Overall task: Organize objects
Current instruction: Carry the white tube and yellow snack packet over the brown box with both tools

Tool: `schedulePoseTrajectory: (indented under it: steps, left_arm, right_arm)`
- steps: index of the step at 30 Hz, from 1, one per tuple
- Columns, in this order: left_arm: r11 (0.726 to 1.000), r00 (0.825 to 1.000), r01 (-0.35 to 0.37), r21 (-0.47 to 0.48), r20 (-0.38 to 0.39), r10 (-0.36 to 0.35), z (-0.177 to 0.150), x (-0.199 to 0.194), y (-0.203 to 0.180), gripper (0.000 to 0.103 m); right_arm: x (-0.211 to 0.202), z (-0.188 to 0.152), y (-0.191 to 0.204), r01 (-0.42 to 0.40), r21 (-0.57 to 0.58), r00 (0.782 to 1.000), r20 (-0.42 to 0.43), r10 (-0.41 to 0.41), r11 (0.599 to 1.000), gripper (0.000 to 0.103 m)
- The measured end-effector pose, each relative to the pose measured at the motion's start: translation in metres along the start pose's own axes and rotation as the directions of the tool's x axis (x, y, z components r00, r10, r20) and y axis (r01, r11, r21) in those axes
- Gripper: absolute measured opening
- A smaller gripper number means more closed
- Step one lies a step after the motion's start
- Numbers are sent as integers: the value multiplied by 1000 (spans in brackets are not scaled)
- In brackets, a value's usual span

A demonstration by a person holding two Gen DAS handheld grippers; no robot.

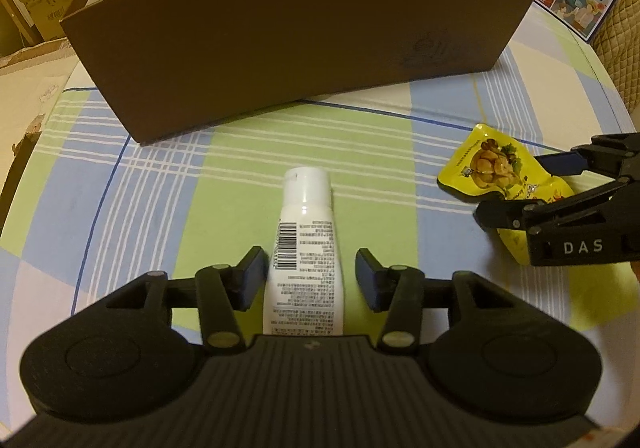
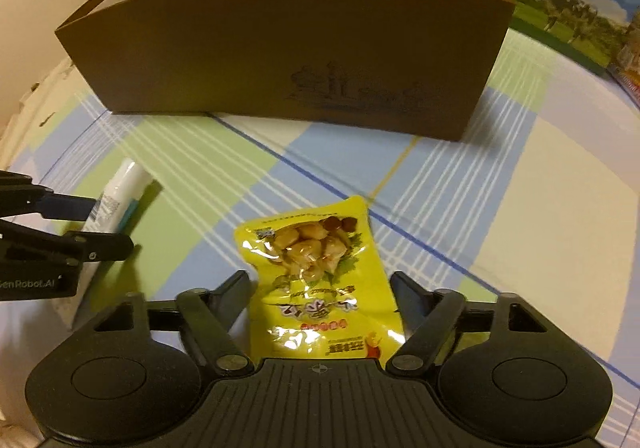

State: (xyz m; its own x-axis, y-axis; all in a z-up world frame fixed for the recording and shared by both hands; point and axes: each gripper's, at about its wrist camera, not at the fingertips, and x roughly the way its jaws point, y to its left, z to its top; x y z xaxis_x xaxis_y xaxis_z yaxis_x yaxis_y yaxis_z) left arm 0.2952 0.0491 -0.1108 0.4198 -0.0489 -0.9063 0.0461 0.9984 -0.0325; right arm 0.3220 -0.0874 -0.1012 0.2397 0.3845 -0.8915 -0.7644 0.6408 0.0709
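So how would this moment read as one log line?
left hand-held gripper: open around white tube | right hand-held gripper: open around yellow snack packet | box: behind

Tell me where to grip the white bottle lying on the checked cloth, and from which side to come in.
Grip the white bottle across its body, about mid-length at the label, coming down from above. It lies flat with its cap pointing toward the brown box, so its long sides are free. The left tool already straddles it there, jaws open; the right-hand pad stands clear.
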Motion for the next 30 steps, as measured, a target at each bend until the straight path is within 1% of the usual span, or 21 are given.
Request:
schedulePoseTrajectory:
  steps: [6, 7, 8, 10, 17, 19, 21, 26, 30]
  left_arm:
    - [1000, 1000, -7, 14, 10, 7, 1, 0, 0, 44]
    - [1000, 1000, -22, 14, 14, 21, 1, 1, -1, 40]
    - [999, 999, -37, 17, 18, 37, 1, 1, -2, 38]
    - [999, 999, -43, 6, 23, 43, 2, 2, -2, 33]
    - [999, 999, -45, -13, 18, 45, 3, 3, -1, 33]
    - [999, 999, -35, -23, 16, 35, 2, 3, 0, 33]
    - [999, 999, -29, -33, 12, 29, 2, 3, 1, 33]
    - [999, 1000, -18, -51, 6, 19, 2, 1, 3, 32]
    - [998, 1000, -18, -53, 4, 18, 0, 0, 4, 32]
  right_arm:
    - [-3, -1, -1, 4, 21, 1000, 1, -4, 1000, 69]
    - [-3, -1, -2, 2, 23, 1000, 3, -3, 1000, 69]
    - [-4, -1, -1, 1, 25, 1000, 4, -1, 1000, 68]
    - [-4, -1, -2, -3, 28, 1000, 7, 3, 1000, 68]
    - [-7, -3, -3, -13, 29, 1000, 16, 12, 1000, 65]
    - [-9, -3, -3, -16, 33, 1000, 22, 15, 999, 63]
    - [-10, -2, -3, -27, 40, 999, 33, 26, 999, 58]
    - [-14, 0, -4, -49, 53, 998, 48, 47, 997, 48]
    - [-15, -1, -6, -56, 64, 997, 48, 53, 996, 47]
